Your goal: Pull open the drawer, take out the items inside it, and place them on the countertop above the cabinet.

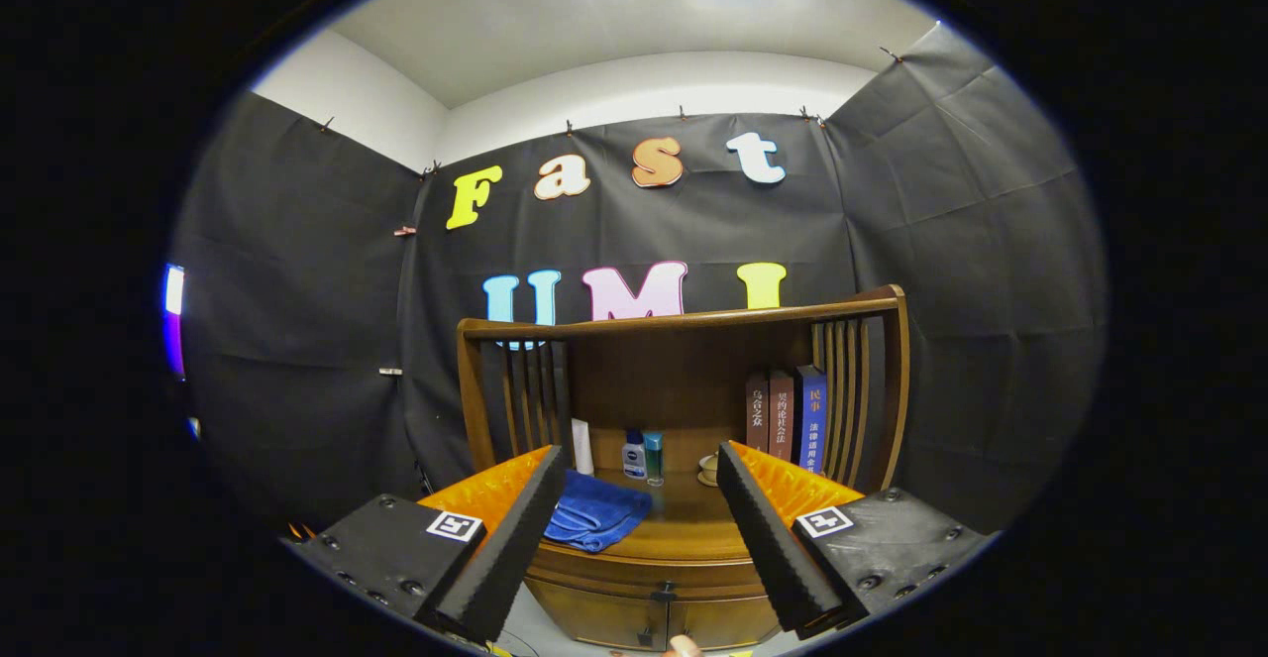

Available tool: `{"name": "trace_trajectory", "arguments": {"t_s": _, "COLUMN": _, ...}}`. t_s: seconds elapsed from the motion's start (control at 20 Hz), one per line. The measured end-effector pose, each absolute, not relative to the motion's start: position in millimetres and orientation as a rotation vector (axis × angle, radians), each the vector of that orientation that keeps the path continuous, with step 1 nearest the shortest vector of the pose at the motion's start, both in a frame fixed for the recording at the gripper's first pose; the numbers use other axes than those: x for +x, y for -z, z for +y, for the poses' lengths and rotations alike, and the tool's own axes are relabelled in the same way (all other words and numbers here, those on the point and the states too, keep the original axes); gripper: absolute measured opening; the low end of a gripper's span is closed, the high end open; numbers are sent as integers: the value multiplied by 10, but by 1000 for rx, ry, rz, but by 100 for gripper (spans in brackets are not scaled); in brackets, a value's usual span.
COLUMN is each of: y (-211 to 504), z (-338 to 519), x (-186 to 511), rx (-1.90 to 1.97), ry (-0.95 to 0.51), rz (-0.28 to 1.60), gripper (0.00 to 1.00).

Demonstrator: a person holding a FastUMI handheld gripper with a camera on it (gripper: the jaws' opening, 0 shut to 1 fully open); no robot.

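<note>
My gripper (642,464) is open, its two fingers spread wide with nothing between them. Beyond the fingers stands a wooden cabinet (684,389) with a railed back. Its drawer front (644,568) sits closed under the countertop (693,523), with a small dark handle (662,593) in the middle. A folded blue cloth (594,518) lies on the countertop just ahead of my left finger. What is inside the drawer is hidden.
At the back of the countertop stand a white tube (582,447), two small bottles (644,454) and a small cup (709,469). Three upright books (788,419) lean at the right side rail. Below the drawer are two lower cabinet doors (654,627).
</note>
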State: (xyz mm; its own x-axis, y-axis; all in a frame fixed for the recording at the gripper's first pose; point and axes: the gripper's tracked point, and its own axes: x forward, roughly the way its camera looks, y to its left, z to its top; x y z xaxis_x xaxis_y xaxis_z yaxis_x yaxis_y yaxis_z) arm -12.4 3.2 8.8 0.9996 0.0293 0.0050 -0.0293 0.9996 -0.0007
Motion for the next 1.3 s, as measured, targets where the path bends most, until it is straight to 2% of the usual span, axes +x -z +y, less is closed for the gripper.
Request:
{"name": "trace_trajectory", "arguments": {"t_s": 0.2, "y": -12, "z": 73, "x": -116, "rx": 7, "ry": -30, "rz": -4, "gripper": 99}}
{"name": "trace_trajectory", "arguments": {"t_s": 0.55, "y": 1040, "z": -35, "x": 84, "rx": 17, "ry": 24, "rz": 197, "gripper": 99}}
{"name": "trace_trajectory", "arguments": {"t_s": 1.3, "y": 3134, "z": -180, "x": 636, "rx": 6, "ry": 115, "rz": 504, "gripper": 99}}
